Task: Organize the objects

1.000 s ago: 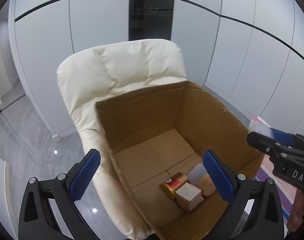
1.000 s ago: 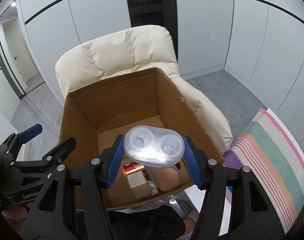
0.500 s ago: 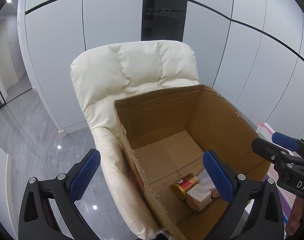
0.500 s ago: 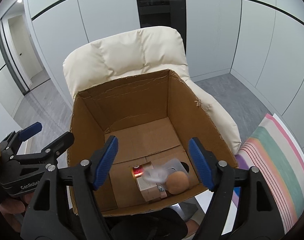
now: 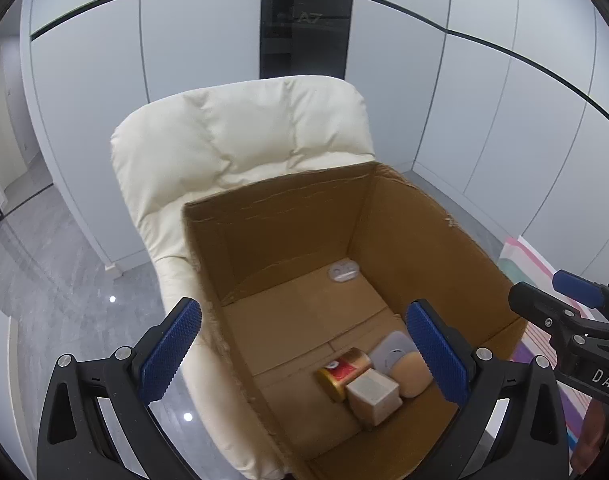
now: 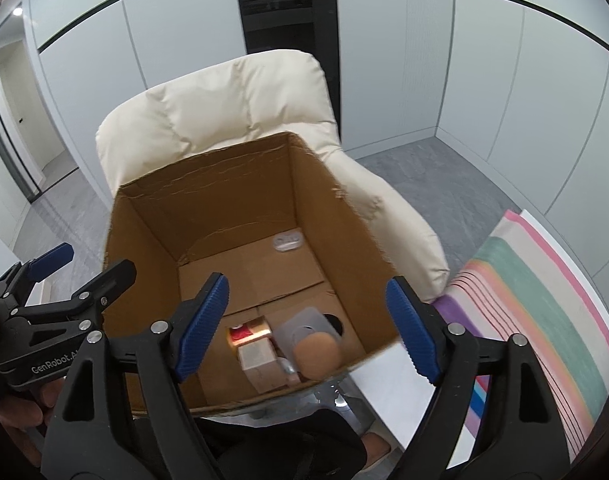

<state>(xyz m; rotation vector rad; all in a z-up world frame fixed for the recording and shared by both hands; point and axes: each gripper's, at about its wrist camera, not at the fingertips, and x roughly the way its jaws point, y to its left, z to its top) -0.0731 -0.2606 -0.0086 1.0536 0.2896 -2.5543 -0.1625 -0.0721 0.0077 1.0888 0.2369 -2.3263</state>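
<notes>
Resting place: the clear plastic case (image 5: 344, 271) lies on the floor of the cardboard box (image 5: 404, 236), in its far right corner.
Other contents: gold can (image 5: 342, 372), small carton (image 5: 373, 396), tan round thing (image 5: 414, 374) at the near side.
Right gripper (image 6: 306, 326): fingers apart, jaws have just been opening, nothing between them; a second ago they held the case.
Left gripper (image 5: 304, 356): fingers wide apart, empty.
Surface: box sits on a cream armchair (image 5: 240, 148).
Room: white wall panels (image 5: 504, 120), grey tile floor (image 5: 64, 280), striped mat (image 6: 544, 300).
</notes>
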